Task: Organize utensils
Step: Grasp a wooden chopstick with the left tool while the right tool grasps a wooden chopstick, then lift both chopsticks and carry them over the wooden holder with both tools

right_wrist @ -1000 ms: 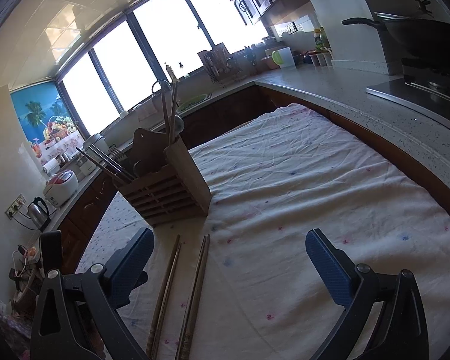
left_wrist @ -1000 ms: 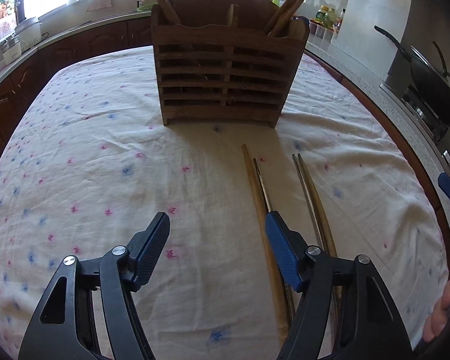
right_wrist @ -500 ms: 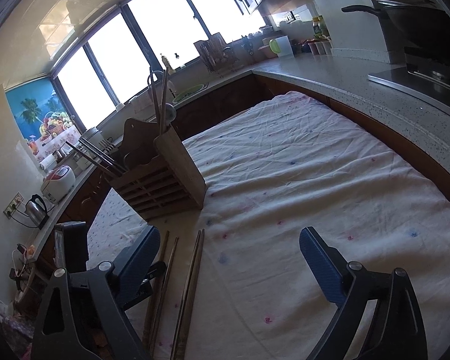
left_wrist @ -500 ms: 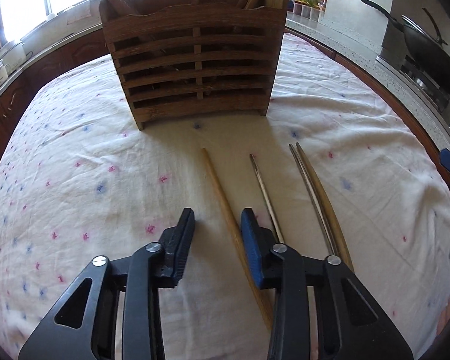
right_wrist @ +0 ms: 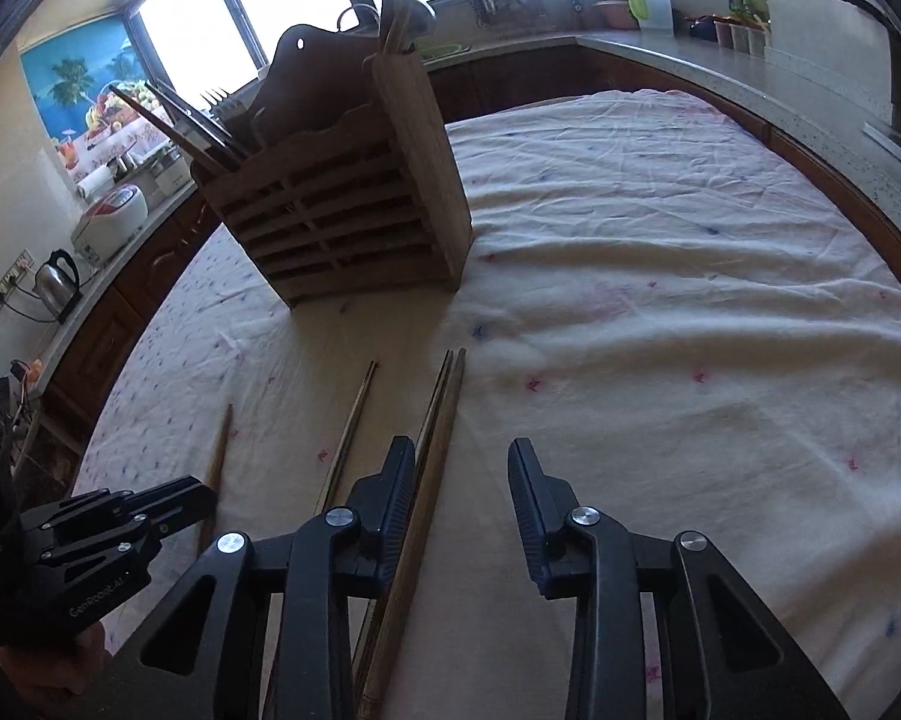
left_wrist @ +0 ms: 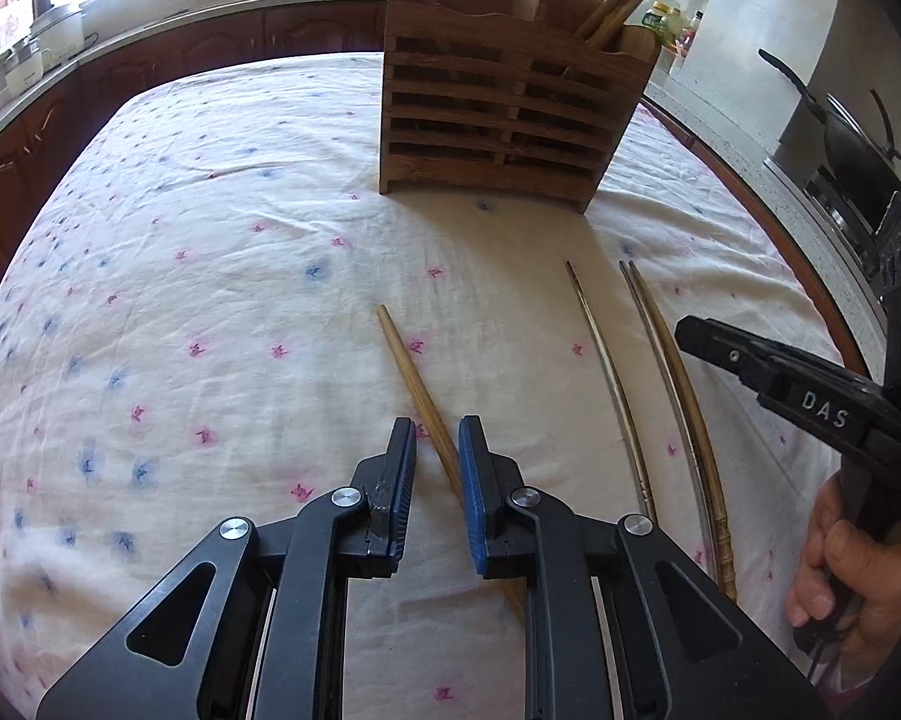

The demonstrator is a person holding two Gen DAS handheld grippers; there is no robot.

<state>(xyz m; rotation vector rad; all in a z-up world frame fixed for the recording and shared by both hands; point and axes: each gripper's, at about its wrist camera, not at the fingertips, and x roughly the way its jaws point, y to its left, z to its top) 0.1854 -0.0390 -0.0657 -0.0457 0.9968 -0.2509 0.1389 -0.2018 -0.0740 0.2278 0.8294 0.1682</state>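
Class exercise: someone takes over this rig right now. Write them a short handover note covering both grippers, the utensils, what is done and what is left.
Left gripper: jaws narrowed around the light wooden chopstick on the flowered cloth; contact unclear.
Right gripper: open, over the dark chopstick pair.
Thin metal chopstick lies between them.
Slatted wooden utensil holder already holds several utensils.
Left: lift and stow all four.

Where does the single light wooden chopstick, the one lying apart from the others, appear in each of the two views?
Left wrist view: the light wooden chopstick lies at centre, running down between the fingers of the left gripper.
Right wrist view: it is at lower left, its near end hidden behind the left gripper.
Shared landmark: the wooden utensil holder standing on the cloth beyond the chopsticks.
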